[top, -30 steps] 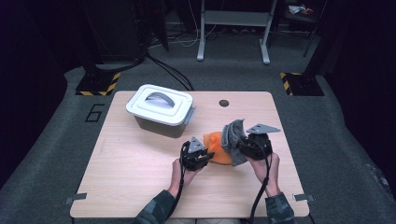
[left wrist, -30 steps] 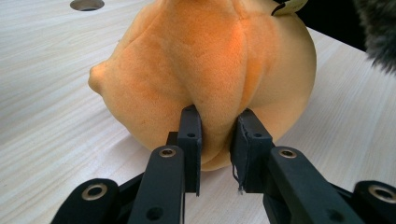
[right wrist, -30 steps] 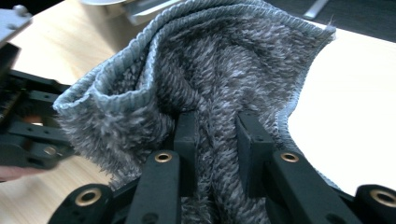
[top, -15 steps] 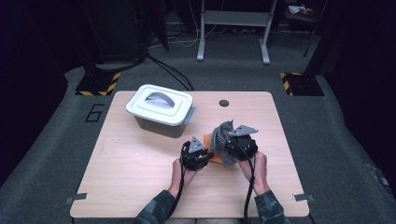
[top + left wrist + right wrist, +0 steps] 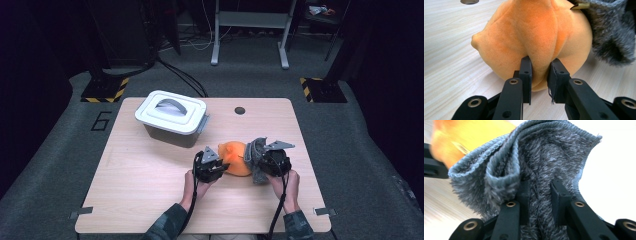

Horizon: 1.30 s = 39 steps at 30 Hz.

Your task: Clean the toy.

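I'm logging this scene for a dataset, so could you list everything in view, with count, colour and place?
plush toy: 1, orange, on the table right of centre, pinched in a fold by the left gripper
fuzzy cloth: 1, grey, against the toy's right side, held by the right gripper
storage box: 1, white lid with grey handle, grey base, far left part of the table, closed
table: 1, light wood, with a round dark hole near its far edge
metal stand: 1, grey, on the floor beyond the table
left gripper: 1, black, shut on the toy
right gripper: 1, black, shut on the cloth
hands: 2, near edge of the table
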Each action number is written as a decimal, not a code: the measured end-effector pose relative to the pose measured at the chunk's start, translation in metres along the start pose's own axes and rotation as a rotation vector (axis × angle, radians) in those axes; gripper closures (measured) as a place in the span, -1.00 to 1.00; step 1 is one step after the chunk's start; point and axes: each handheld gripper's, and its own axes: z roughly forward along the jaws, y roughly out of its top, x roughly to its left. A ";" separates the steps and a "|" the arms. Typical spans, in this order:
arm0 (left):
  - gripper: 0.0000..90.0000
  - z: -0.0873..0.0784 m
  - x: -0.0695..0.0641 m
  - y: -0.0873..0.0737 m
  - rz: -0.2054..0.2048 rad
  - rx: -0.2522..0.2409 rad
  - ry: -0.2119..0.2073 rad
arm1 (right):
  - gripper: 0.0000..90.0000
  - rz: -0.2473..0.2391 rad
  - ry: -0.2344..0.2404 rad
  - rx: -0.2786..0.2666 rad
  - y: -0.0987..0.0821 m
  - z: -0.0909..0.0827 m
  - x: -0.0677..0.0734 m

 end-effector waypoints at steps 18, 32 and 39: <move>0.65 -0.001 0.001 0.000 -0.006 -0.004 0.005 | 0.60 0.110 0.005 0.065 -0.018 0.012 -0.029; 0.62 -0.001 0.003 0.000 0.000 0.003 0.003 | 0.60 -0.041 0.078 0.005 0.026 -0.009 0.014; 0.32 -0.002 0.005 0.000 0.017 0.003 -0.012 | 0.60 -0.001 0.069 0.011 0.028 0.002 0.010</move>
